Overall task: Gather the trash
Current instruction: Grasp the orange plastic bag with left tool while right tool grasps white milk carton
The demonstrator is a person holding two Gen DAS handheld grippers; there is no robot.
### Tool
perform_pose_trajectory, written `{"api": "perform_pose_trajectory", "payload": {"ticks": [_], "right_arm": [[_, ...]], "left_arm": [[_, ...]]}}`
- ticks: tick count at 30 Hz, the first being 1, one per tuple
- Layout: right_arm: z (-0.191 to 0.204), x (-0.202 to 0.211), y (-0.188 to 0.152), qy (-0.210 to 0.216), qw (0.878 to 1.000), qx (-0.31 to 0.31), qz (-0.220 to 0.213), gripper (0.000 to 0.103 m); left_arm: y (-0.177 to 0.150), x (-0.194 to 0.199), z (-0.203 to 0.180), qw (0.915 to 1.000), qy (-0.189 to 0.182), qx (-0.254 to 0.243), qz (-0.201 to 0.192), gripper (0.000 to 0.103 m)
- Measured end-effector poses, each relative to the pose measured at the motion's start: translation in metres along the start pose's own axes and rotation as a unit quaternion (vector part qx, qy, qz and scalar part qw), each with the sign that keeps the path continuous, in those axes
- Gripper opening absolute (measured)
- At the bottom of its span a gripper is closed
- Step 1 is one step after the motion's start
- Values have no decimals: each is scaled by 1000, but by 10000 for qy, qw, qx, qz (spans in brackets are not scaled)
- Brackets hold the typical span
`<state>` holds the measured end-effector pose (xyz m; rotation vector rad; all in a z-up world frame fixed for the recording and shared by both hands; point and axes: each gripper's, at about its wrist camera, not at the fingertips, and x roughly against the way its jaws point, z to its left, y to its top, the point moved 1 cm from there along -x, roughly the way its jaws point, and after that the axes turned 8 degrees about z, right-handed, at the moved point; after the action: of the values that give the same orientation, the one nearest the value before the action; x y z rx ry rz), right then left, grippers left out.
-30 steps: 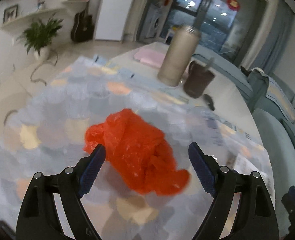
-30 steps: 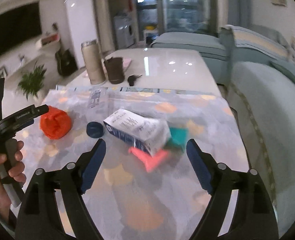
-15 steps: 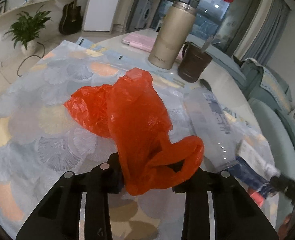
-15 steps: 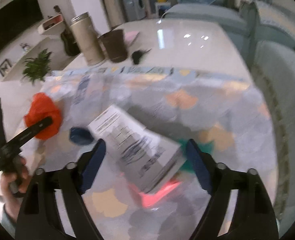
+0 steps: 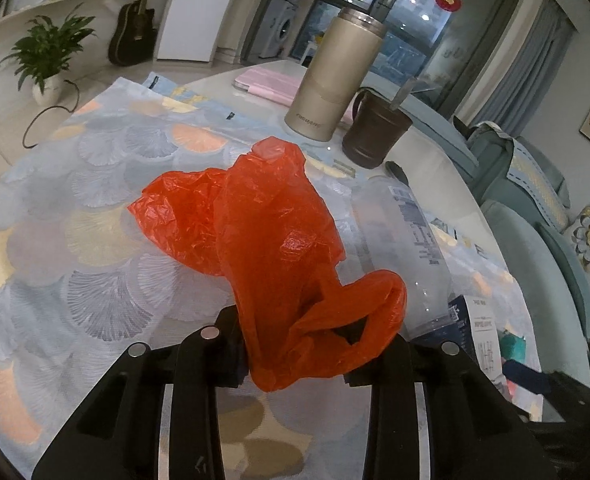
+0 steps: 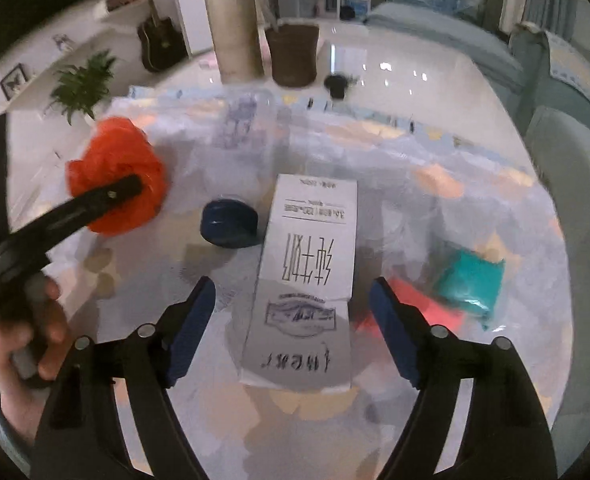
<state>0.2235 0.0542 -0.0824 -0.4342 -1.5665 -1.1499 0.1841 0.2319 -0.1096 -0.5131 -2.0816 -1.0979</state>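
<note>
Here, crumpled orange bag (image 5: 279,240) pinched in left jaws, right jaws spread around milk carton (image 6: 307,276).

Home living room; sofa (image 5: 535,240), guitar (image 5: 133,38)

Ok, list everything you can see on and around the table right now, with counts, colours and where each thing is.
plastic bag: one, red, crumpled, pinched in the left gripper
carton: one, white with dark print, lying between the right gripper's open fingers
bottle: one, clear, lying right of the bag
cap: one, dark blue, left of the carton
wrappers: two, teal and pink, right of the carton
flask: one, beige, far side
mug: one, brown, beside the flask
tablecloth: one, pale patterned
left gripper: black, shut on the bag
right gripper: black with blue pads, open
hand: one, holding the left gripper
</note>
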Motion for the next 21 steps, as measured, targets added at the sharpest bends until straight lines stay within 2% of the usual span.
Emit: {"api": "perform_pose_trajectory", "payload": {"ticks": [4, 5, 7, 10, 14, 18, 21], "right_arm": [[-8, -14, 2, 36, 9992, -337, 197, 73], [-11, -15, 2, 106, 9988, -431, 201, 69], [-12, -18, 2, 152, 9986, -472, 184, 49], [-10, -14, -1, 206, 9987, -460, 58, 48], [-2, 15, -15, 308, 9985, -313, -342, 48], [1, 58, -35, 310, 9962, -203, -788, 48], [-8, 95, -54, 152, 9943, -188, -1038, 48]], "left_arm": [[0, 2, -2, 10000, -21, -52, -51, 31], [0, 3, -3, 10000, -15, -63, -67, 31], [0, 5, -4, 9999, -36, -80, -122, 30], [-1, 13, -6, 9995, -109, -122, -271, 30], [-5, 34, -16, 9971, -474, -295, -511, 30], [-13, 54, -41, 9927, -907, -578, -549, 30], [-21, 73, -70, 9870, -1237, -883, -524, 30]]}}
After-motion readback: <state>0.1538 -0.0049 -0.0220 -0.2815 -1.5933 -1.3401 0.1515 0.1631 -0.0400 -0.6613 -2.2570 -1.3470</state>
